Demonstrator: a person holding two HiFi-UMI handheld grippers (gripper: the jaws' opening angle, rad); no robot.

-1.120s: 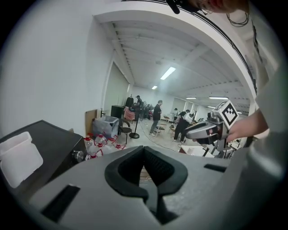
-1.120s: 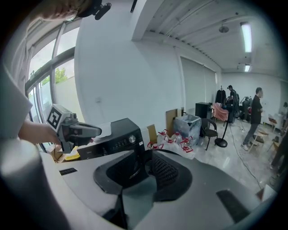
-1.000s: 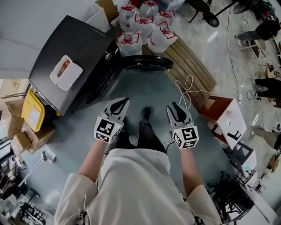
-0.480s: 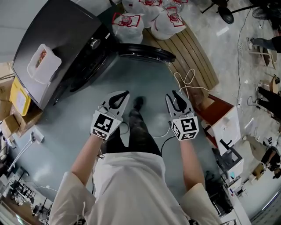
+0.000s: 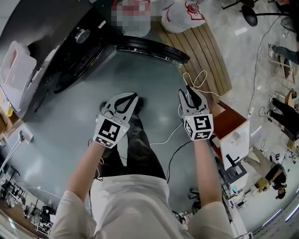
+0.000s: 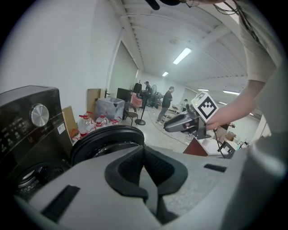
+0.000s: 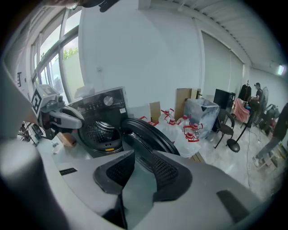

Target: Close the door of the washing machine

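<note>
The dark washing machine (image 5: 60,51) stands at the upper left of the head view, its round door (image 5: 154,49) swung wide open toward the top middle. Both grippers hang side by side over the grey floor, short of the door and touching nothing. My left gripper (image 5: 133,96) has its fingertips together and holds nothing. My right gripper (image 5: 188,90) keeps a narrow gap between its tips, also empty. The left gripper view looks past the left gripper (image 6: 144,147) at the door (image 6: 108,139). In the right gripper view, the right gripper (image 7: 140,152) points at the door (image 7: 148,134) and drum opening (image 7: 101,132).
White water jugs with red labels (image 5: 184,14) stand behind the door, beside a wooden slatted bench (image 5: 205,56). A white cable (image 5: 198,79) lies on the floor near my right gripper, and a red-brown cabinet (image 5: 229,116) stands to its right. A white box (image 5: 14,65) rests on the machine.
Both grippers have come down together, still side by side. The machine and its door have slid toward the top left of the head view. Neither gripper's jaws look different.
</note>
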